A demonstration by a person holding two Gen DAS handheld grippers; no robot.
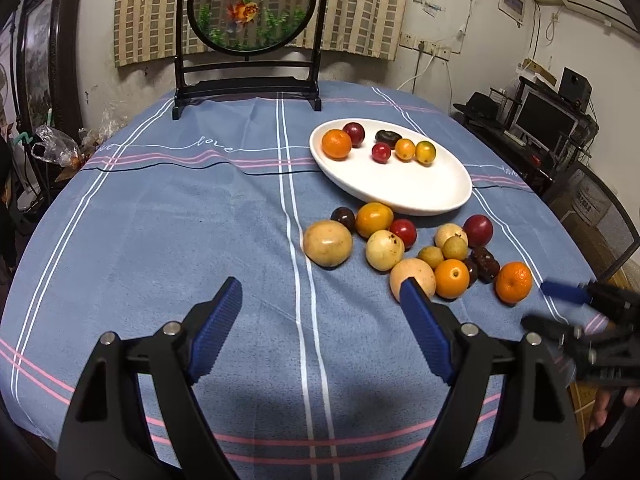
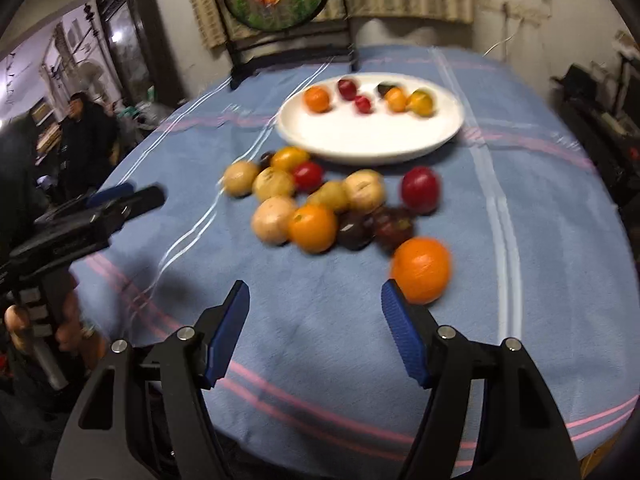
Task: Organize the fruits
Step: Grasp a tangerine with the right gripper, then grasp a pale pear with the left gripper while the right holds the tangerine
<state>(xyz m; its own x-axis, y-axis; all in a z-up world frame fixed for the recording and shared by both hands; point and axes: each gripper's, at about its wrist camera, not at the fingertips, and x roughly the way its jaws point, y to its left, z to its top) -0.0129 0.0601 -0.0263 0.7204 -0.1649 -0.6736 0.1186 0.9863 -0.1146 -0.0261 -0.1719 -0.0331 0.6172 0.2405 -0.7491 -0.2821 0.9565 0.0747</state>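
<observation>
Dim indoor light is falling on the tablecloth (image 1: 160, 220), shadows pooling at its near edge. The left wrist view is staying sharp; the right wrist view is smearing the fruits (image 2: 312, 228). Fisheye curvature is bending both edges.

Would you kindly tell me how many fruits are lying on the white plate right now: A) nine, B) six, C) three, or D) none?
B: the white plate holds six fruits, including an orange at its far left; the rest lie on the tablecloth.
</observation>
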